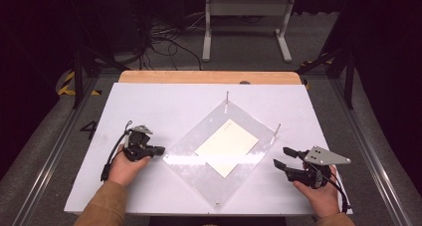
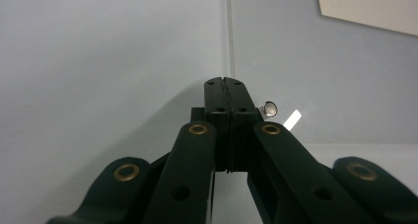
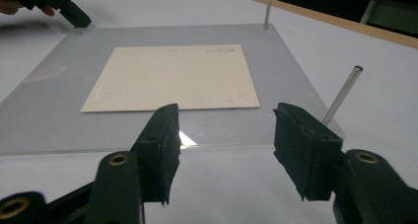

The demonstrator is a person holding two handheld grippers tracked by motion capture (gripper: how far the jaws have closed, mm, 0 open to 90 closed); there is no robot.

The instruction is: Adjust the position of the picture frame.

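A clear acrylic plate (image 1: 186, 159) lies as a diamond on the white table, with a cream sheet of paper (image 1: 226, 145) on it. In the right gripper view the paper (image 3: 177, 76) rests flat on the plate (image 3: 296, 76). My left gripper (image 1: 160, 149) is shut, its tip at the plate's left corner. In its own view the left gripper (image 2: 227, 81) has its jaws pressed together with nothing between them, and a small metal stud (image 2: 270, 108) sits just beside them. My right gripper (image 1: 281, 157) is open off the plate's right edge; the right gripper (image 3: 226, 110) faces the near edge.
Thin metal pins stand at the plate's far corner (image 1: 227, 95) and right corner (image 1: 277, 129); the nearer pin (image 3: 345, 92) leans just beyond my right jaw. A wooden strip (image 1: 209, 77) borders the table's far edge. Bare white table (image 1: 134, 106) surrounds the plate.
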